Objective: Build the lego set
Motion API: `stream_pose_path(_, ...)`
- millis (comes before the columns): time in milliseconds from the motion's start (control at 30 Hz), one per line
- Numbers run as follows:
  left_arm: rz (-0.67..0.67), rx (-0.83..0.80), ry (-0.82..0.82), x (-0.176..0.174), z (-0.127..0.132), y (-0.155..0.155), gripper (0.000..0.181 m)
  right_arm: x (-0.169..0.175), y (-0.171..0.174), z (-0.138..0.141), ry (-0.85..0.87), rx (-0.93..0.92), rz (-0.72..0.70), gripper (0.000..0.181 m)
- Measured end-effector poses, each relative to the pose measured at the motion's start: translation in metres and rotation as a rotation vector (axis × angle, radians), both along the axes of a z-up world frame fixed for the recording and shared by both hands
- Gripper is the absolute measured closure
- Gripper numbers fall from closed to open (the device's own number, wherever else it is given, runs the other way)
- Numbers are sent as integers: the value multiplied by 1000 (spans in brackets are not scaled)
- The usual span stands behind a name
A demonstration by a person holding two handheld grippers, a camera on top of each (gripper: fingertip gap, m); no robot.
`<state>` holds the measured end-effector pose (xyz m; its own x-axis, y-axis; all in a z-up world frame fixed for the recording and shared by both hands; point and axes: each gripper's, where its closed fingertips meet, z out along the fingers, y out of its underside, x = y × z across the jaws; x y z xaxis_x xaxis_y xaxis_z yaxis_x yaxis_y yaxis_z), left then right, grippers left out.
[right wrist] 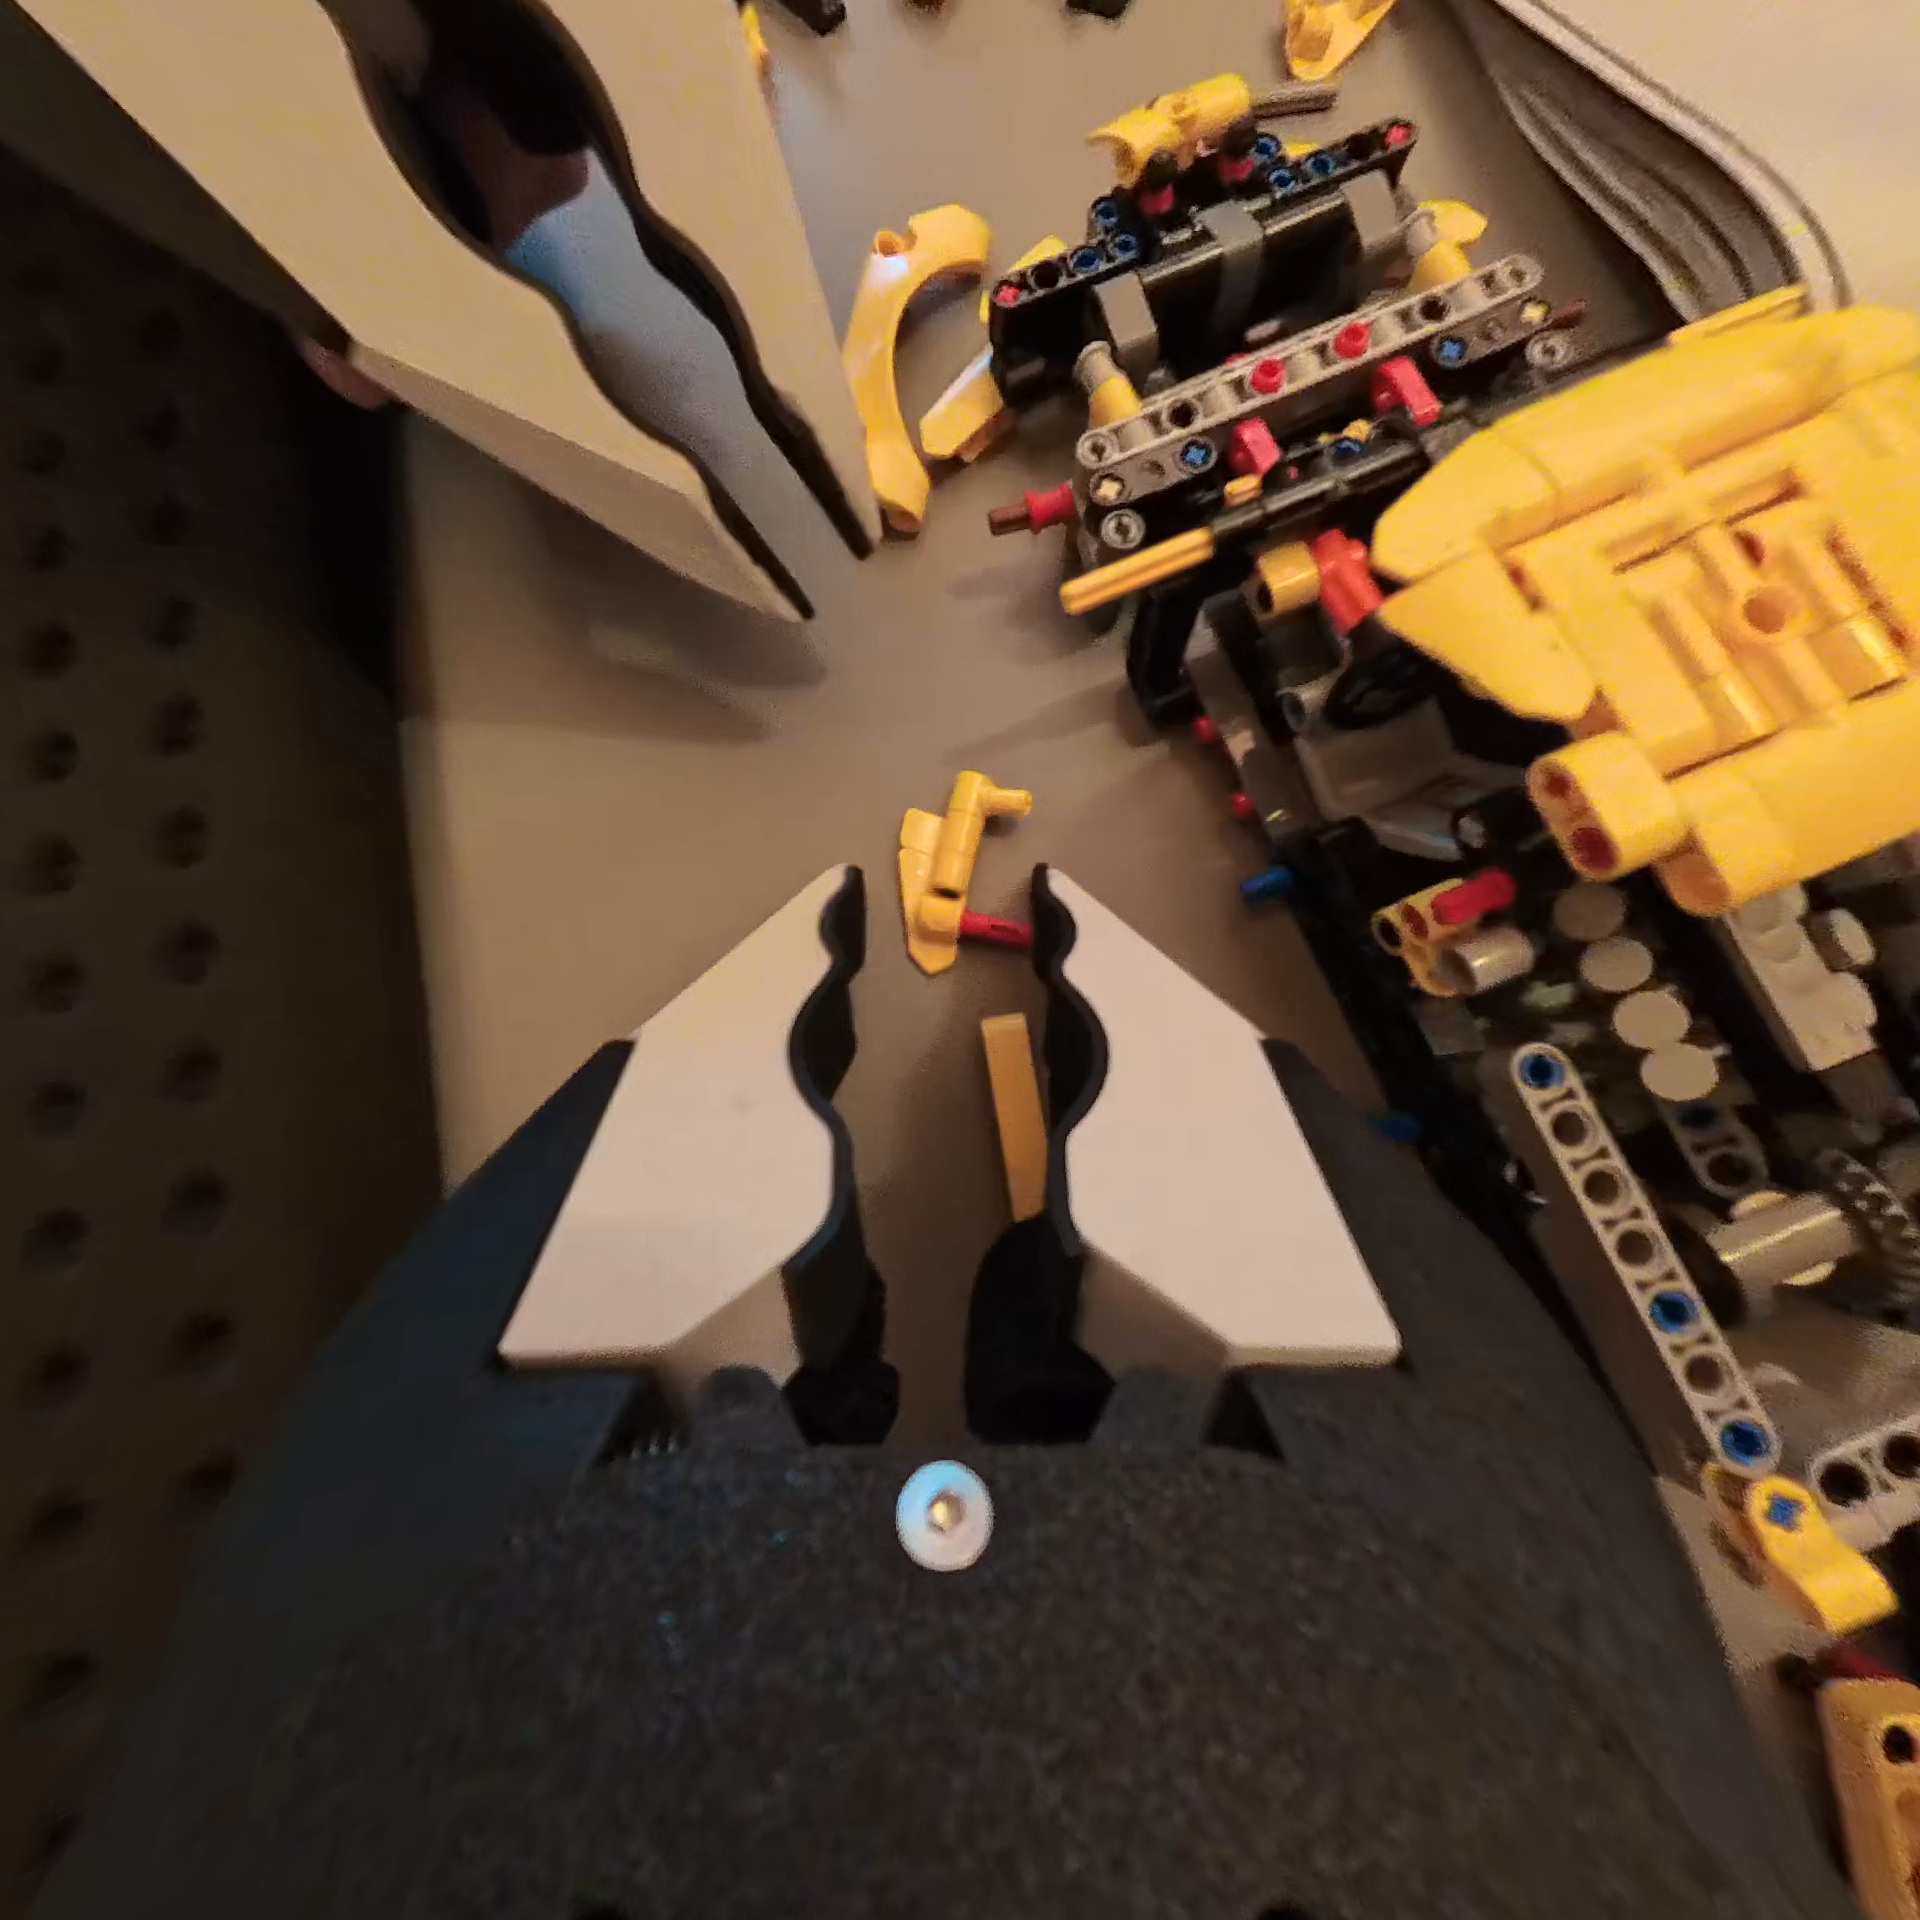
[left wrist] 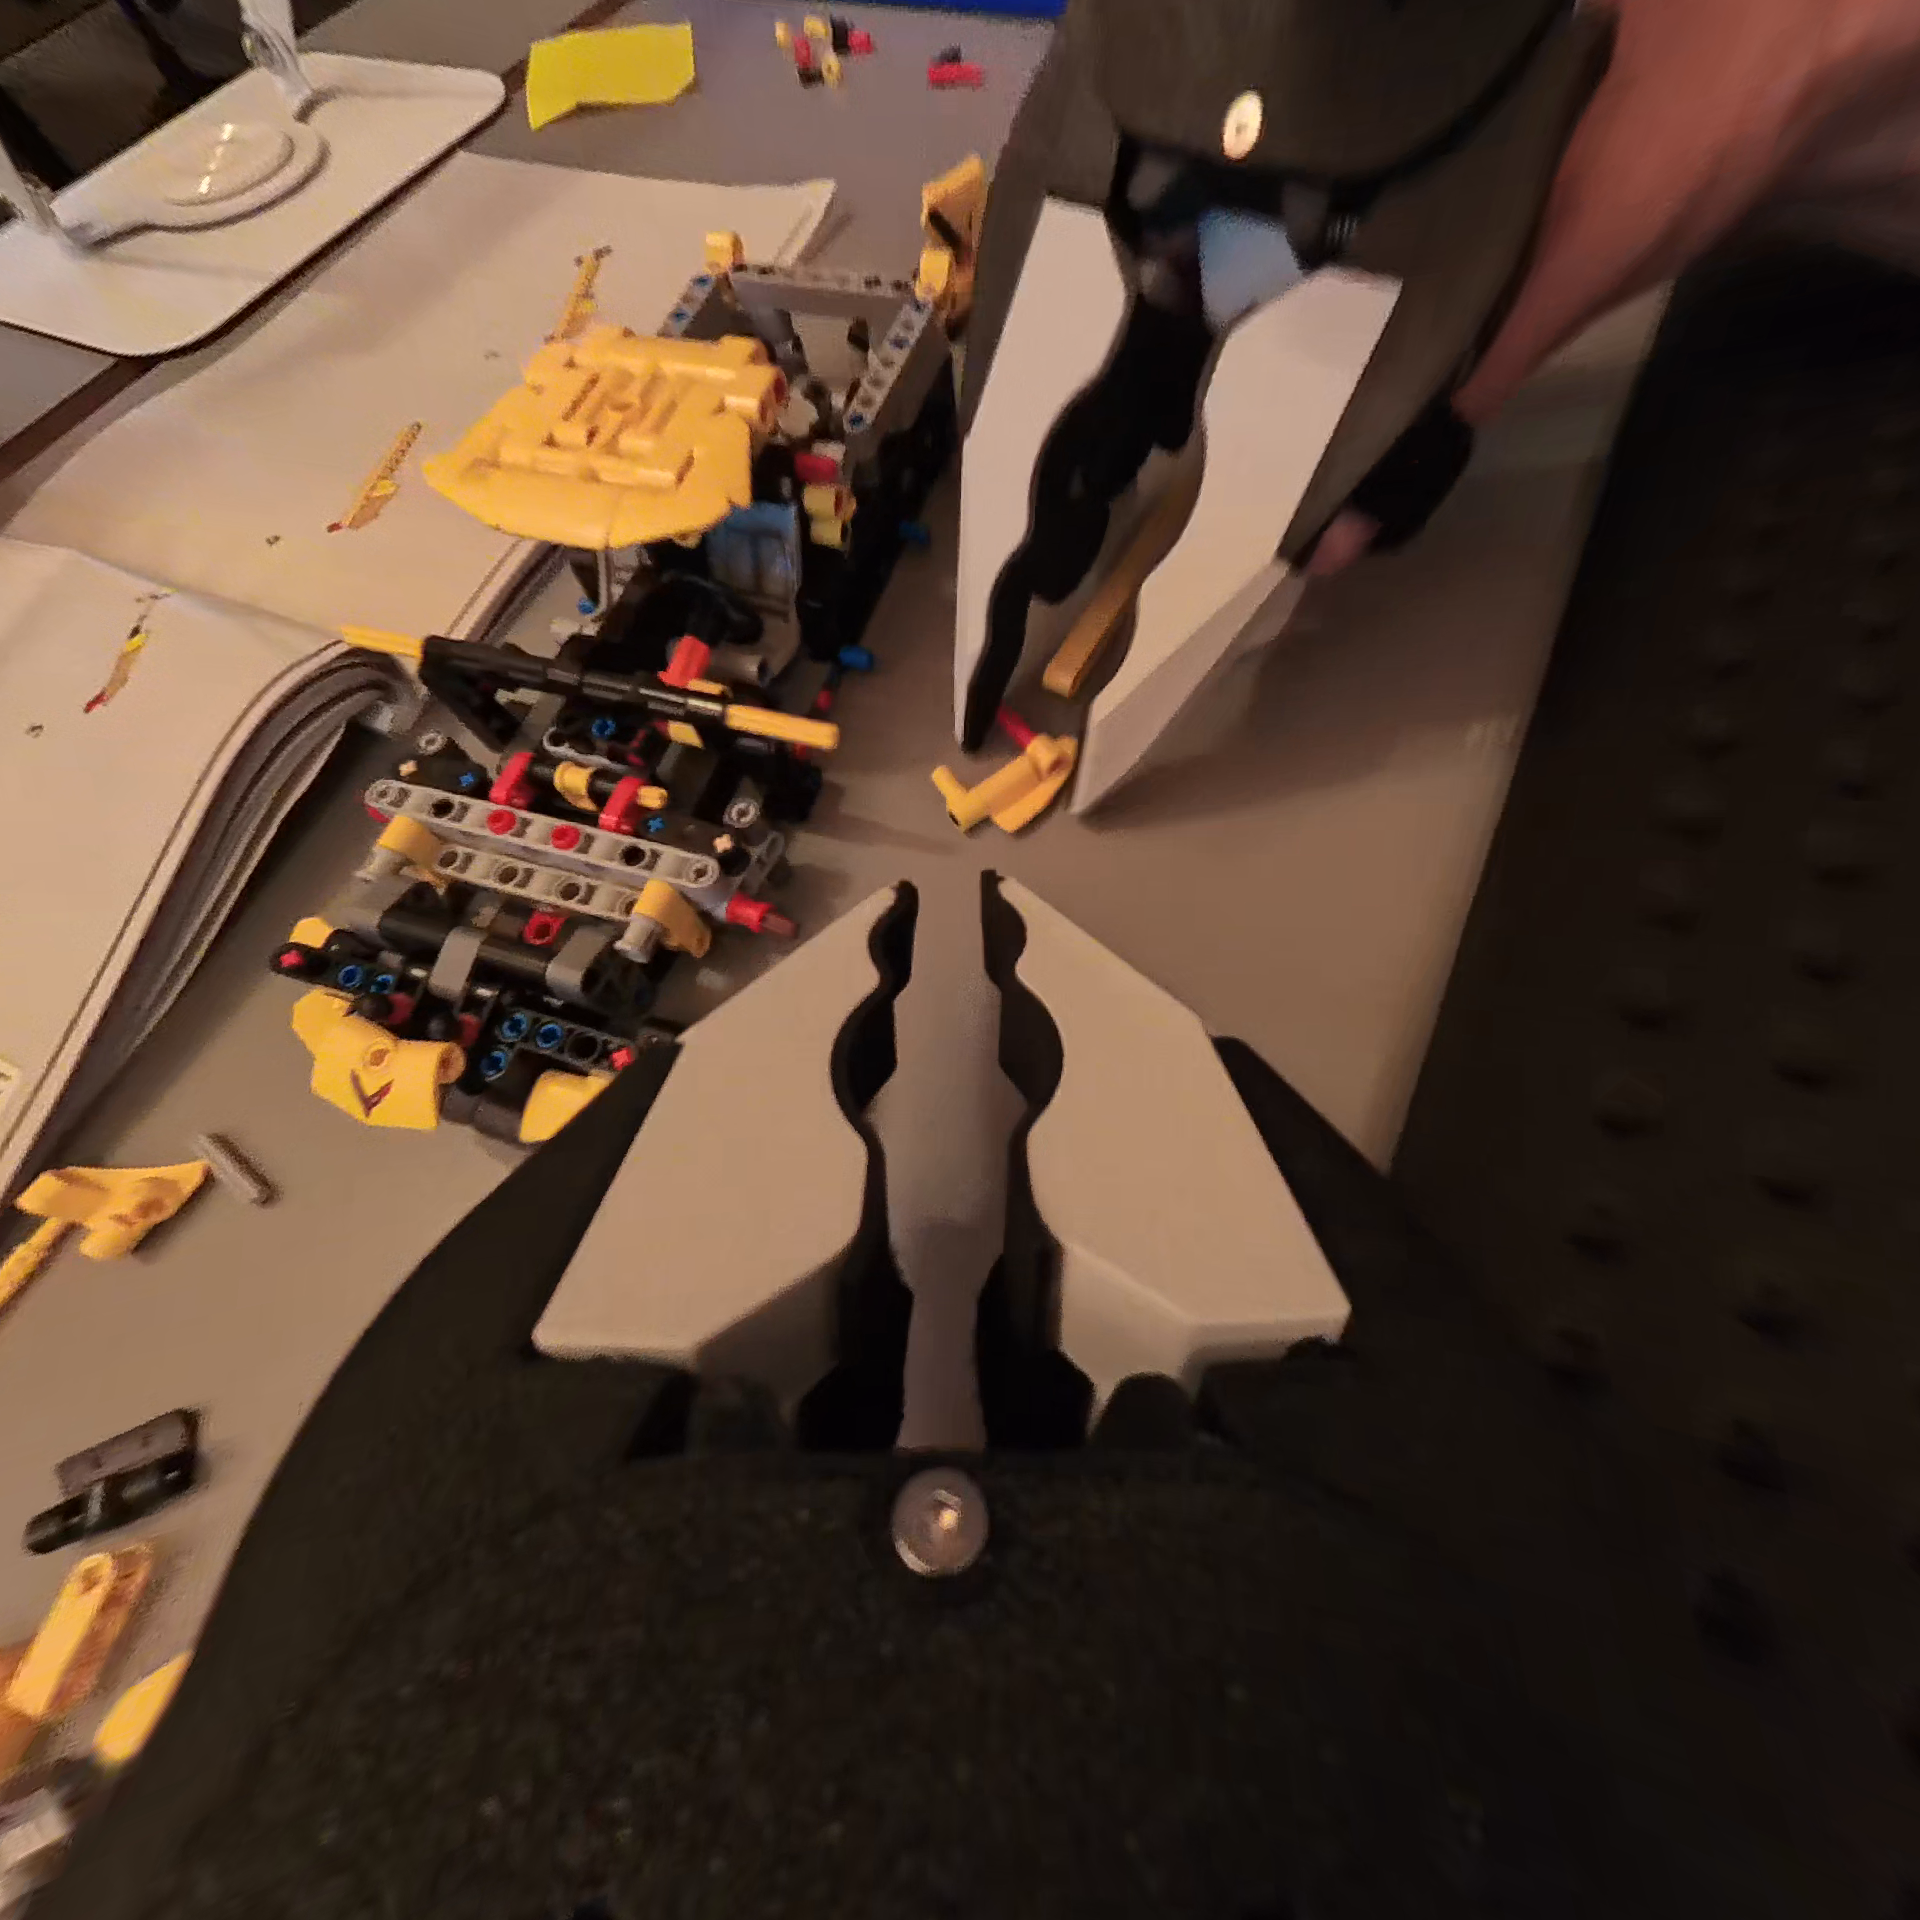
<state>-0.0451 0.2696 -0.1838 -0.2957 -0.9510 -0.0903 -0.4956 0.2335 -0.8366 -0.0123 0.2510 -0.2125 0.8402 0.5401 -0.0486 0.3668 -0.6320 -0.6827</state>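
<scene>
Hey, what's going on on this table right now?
A person with a gripper in each hand is building a yellow and black lego car on a grey table. The right gripper is open around a small yellow piece with a red pin. The left gripper holds nothing, nearly closed. An open instruction booklet lies beside the car.

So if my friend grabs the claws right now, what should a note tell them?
Left claw: open a little, empty, above bare table.
Right claw: open, holding nothing, low over the small yellow piece with a red pin; a flat yellow bar lies between its fingers.
The yellow and black car model is partly built, beside the open instruction book.
Loose yellow parts are still scattered, so lots remains to attach.
</scene>
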Motion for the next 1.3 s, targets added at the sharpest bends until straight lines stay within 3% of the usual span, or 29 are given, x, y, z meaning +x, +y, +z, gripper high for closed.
stream_pose_path(167, 5, -154, -31, -1, 10, 0, 168, -5, 6, -1, -57, 13, -11, 160)
stream_pose_path(333, 23, -168, -43, -2, 12, 4, 168, -6, 11, -1, -80, 34, -30, 166)
stream_pose_path(633, 24, -106, -67, -1, 14, 4, 165, -19, 38, 61, 243, 309, -175, 167)
stream_pose_path(700, 32, -104, -69, -1, 14, 5, 163, -19, 34, 59, 279, 285, -200, 167)
stream_pose_path(800, 18, -204, -97, -2, 23, 3, 163, -23, 28, 73, 325, 358, -197, 167)
stream_pose_path(933, -29, -475, -181, -5, 50, 0, 162, -28, 26, 85, 212, 468, -156, 167)
stream_pose_path(1033, -63, -669, -251, -9, 71, 2, 163, -31, 26, 87, 25, 551, -124, 167)
stream_pose_path(1233, -86, -716, -225, -11, 70, 2, 163, -47, 23, 86, -213, 635, -38, 168)
stream_pose_path(1300, -101, -700, -211, -11, 67, -1, 171, -49, 23, 88, -239, 665, -31, 167)
